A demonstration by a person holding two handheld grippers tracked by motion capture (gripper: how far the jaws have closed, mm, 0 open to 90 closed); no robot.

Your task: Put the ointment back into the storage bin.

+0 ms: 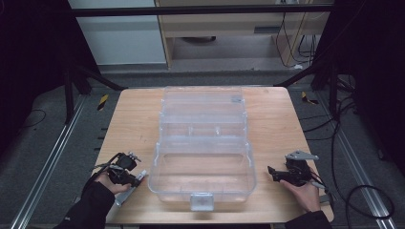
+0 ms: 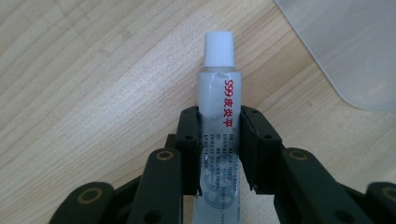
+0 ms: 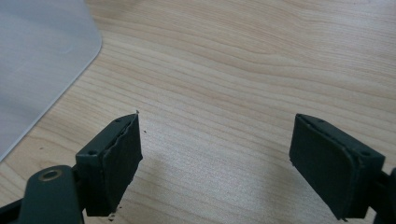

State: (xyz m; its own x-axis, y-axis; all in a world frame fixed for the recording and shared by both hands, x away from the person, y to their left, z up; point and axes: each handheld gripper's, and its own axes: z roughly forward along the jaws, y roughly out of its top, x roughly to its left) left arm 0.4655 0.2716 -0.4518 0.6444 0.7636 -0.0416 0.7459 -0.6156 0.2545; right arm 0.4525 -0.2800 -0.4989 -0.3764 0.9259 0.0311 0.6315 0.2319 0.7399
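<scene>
Our left gripper (image 2: pixel 219 135) has its jaws closed on a small tube (image 2: pixel 219 107) of ointment, pinching it at mid-body so the white cap (image 2: pixel 218 47) sticks out ahead of the jaws. In the high view the left gripper (image 1: pixel 125 171) sits at the near-left of the desk (image 1: pixel 133 124), just beside the clear plastic box (image 1: pixel 203 143), which stands open in stepped tiers.

Our right gripper (image 3: pixel 215 154) has its jaws wide apart with nothing between them, low over bare wood, near the box's right side (image 1: pixel 286 174).

We judge the step in hand to be carrying the tube into the box. To do it well, we should lift enough for the cap to clear the box's near wall, then go in cap first and let go low in the front tray, so the tube does not bounce or roll. The grip looks centred, so there is little risk of it twisting.

The rounded corner of the box (image 2: pixel 345 51) lies close ahead and to the right of the cap, so moving straight across would catch it. There is open desk on both sides of the box.
</scene>
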